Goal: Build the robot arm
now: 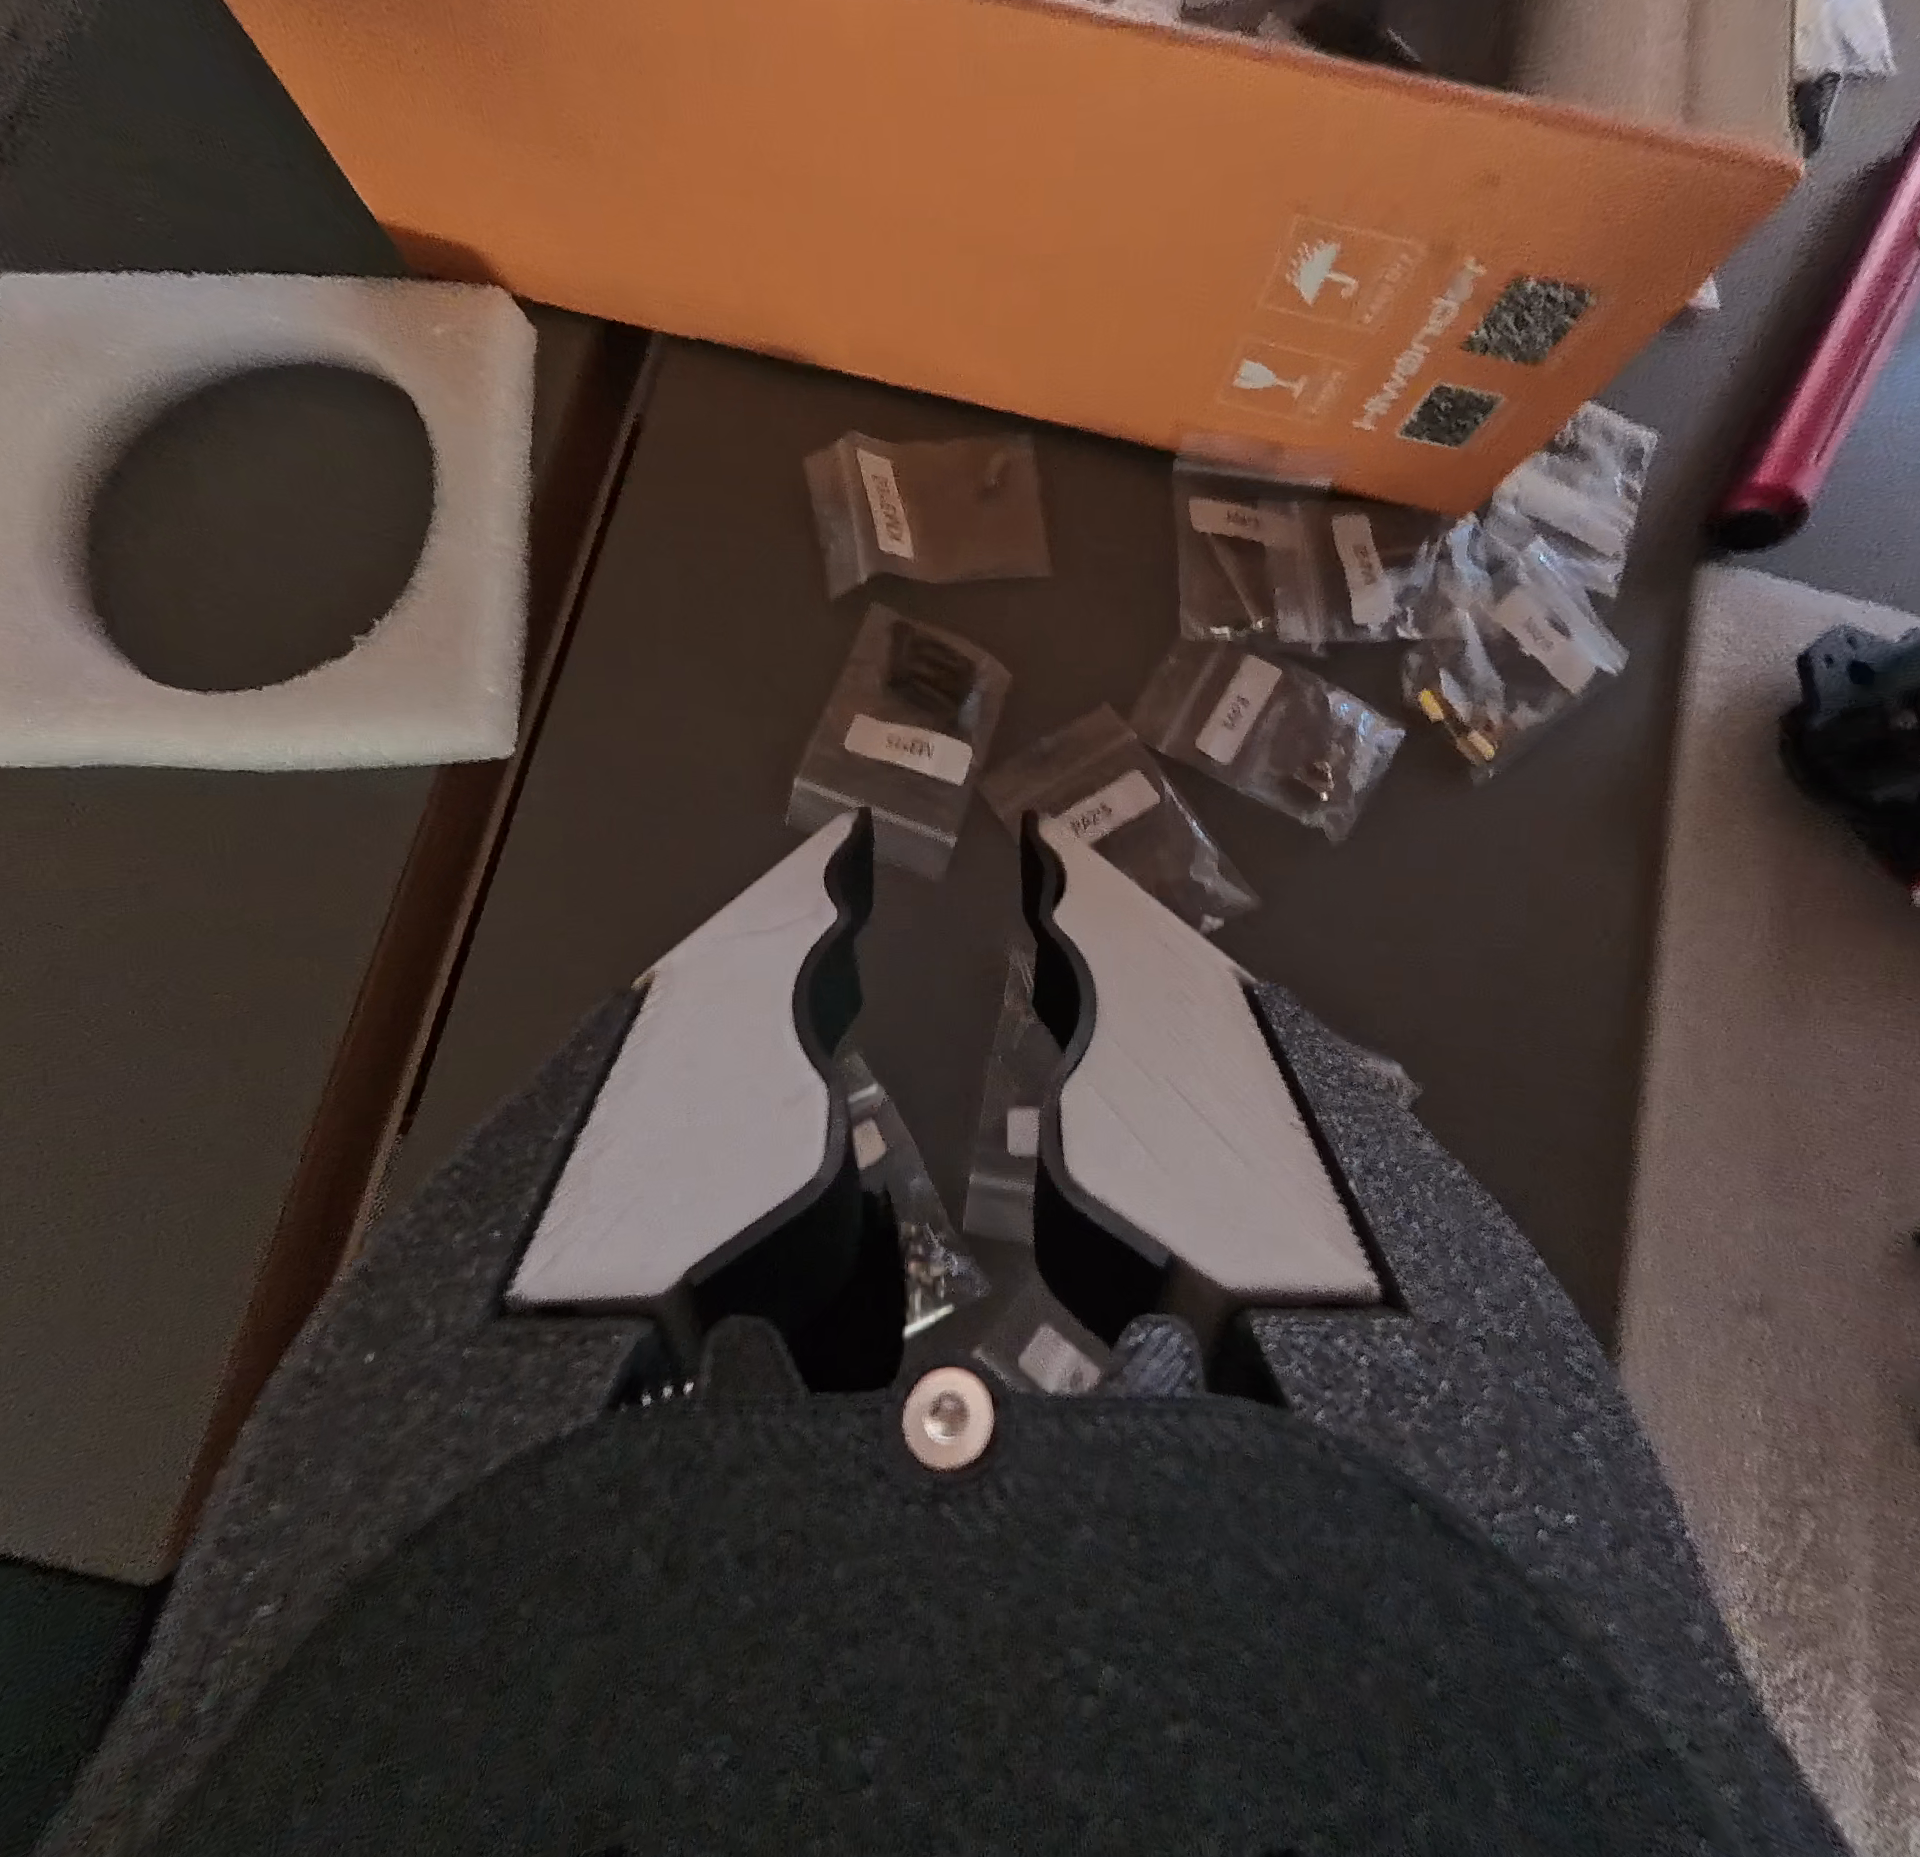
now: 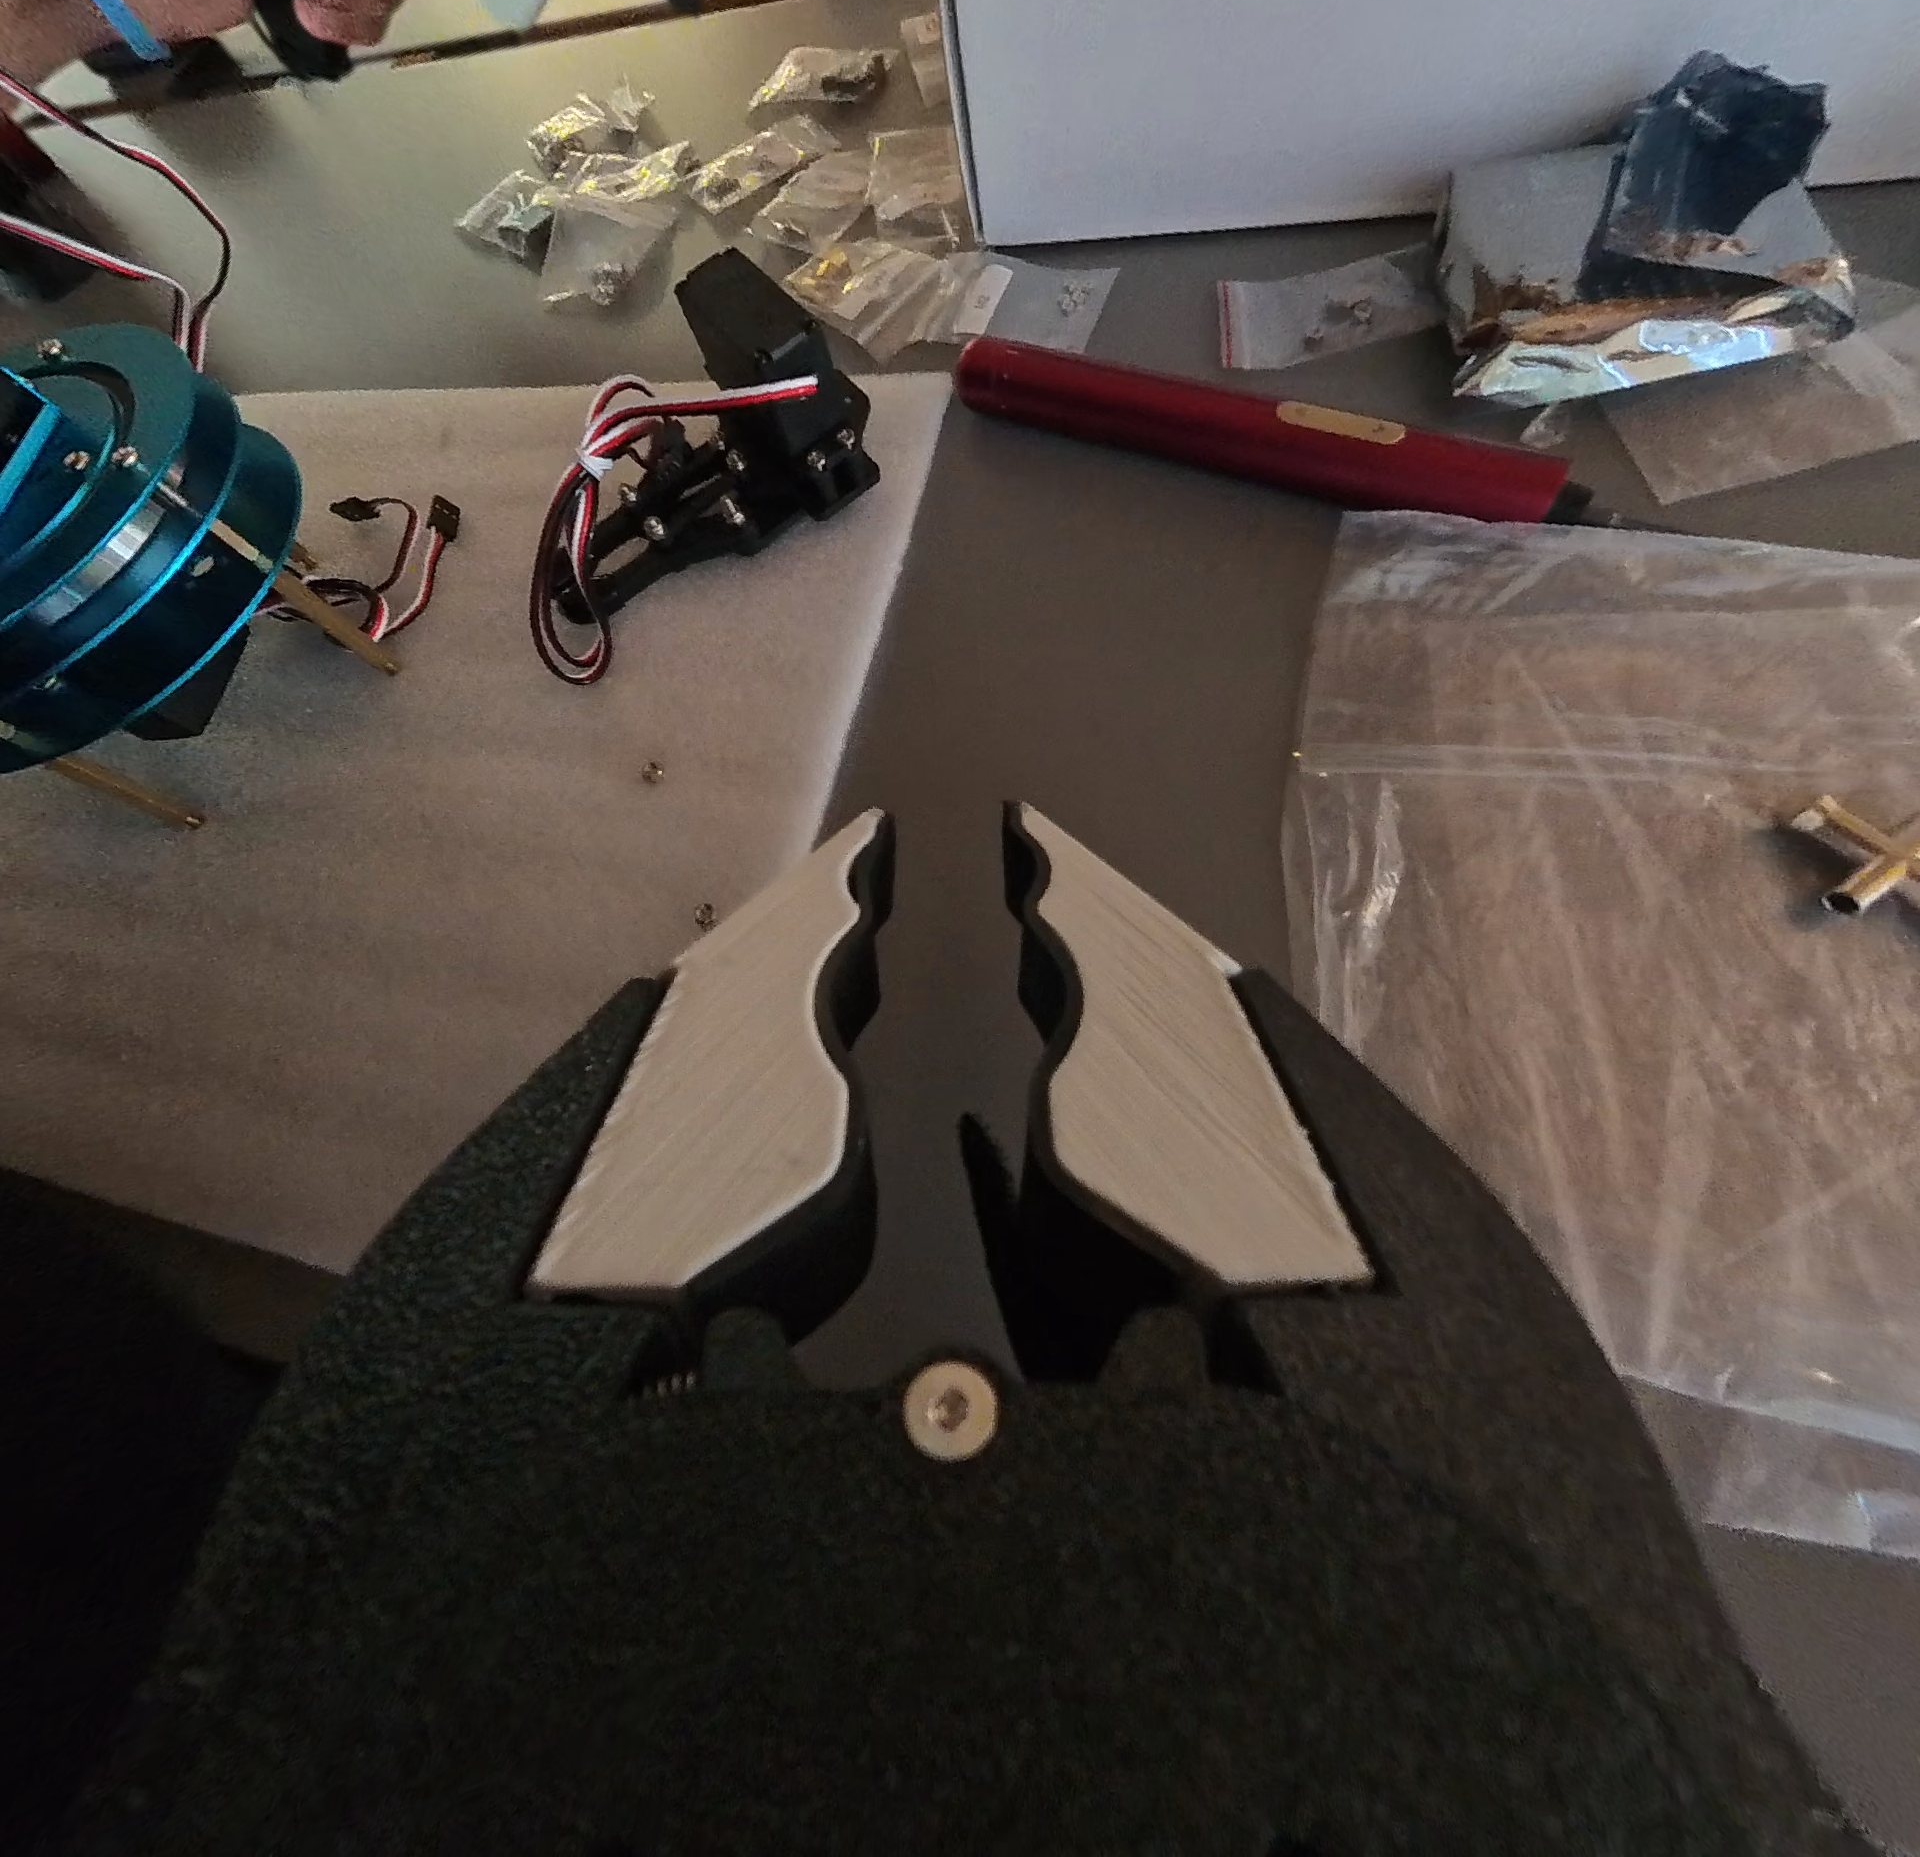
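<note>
My left gripper (image 1: 940, 820) is open and hovers low over a dark table (image 1: 675, 664). Several small clear zip bags of hardware lie just past its fingertips; the nearest are one with black parts (image 1: 899, 737) and one beside it (image 1: 1101, 820). More small bags (image 1: 925, 1246) show under the gap between the fingers. My right gripper (image 2: 945, 815) is open and empty over the dark table (image 2: 1091, 664), between a white foam sheet (image 2: 416, 924) and a large clear plastic bag (image 2: 1610, 872).
An orange cardboard box (image 1: 935, 197) and a white foam block with a round hole (image 1: 260, 685) flank the left gripper. Near the right gripper lie a red cylinder (image 2: 1247, 425), a black servo assembly (image 2: 769, 425), a blue round base (image 2: 125, 540), a brass cross tool (image 2: 1860, 862), a white box (image 2: 1351, 72) and a foil bag (image 2: 1642, 280). The grippers' ends are close to 40 centimeters from one another. Measured from the fingertips, the red cylinder (image 2: 1247, 425) is 12 centimeters or so from the right gripper and 30 centimeters from the left.
</note>
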Demonstrator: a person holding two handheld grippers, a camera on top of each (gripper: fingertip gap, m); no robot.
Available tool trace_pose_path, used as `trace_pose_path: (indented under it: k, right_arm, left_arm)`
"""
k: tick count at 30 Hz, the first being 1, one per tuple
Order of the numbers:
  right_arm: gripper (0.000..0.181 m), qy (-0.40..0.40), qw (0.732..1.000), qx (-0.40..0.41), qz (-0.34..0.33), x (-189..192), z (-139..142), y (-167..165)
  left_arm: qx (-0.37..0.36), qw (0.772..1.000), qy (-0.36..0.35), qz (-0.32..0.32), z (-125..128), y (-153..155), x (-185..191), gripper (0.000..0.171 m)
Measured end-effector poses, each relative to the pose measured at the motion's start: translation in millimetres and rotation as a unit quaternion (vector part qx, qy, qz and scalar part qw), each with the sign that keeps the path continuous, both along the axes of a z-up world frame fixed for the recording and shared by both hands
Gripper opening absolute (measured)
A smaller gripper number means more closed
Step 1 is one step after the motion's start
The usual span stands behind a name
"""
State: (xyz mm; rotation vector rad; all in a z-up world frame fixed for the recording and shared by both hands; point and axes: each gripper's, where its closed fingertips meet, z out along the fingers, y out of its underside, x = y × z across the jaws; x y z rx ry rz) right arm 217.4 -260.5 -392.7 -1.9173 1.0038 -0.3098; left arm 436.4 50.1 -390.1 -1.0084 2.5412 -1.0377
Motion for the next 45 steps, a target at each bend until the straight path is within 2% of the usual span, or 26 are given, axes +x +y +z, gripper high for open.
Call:
trace_pose_path:
  k: [6,12,17,26,45]
  right_arm:
    - [0.02,0.002,1.0,-0.002,-0.008,-5,-2,-5]
    - [0.02,0.003,1.0,-0.001,-0.022,-8,-3,-13]
    - [0.02,0.005,0.999,0.001,-0.033,-12,-5,-19]
    - [0.02,0.004,0.999,-0.003,-0.042,-15,-4,-26]
    - [0.02,0.002,1.0,-0.003,-0.029,-15,-5,-16]
  left_arm:
    - [0.004,1.0,-0.005,-0.01,1,-21,14,0.028]
    - [0.011,1.0,-0.013,-0.024,0,-34,13,0.027]
    - [0.006,1.0,0.005,-0.018,-9,-33,9,0.027]
    - [-0.007,1.0,0.017,-0.009,-10,-32,5,0.027]
    - [-0.004,1.0,0.02,0.001,-11,-21,0,0.027]
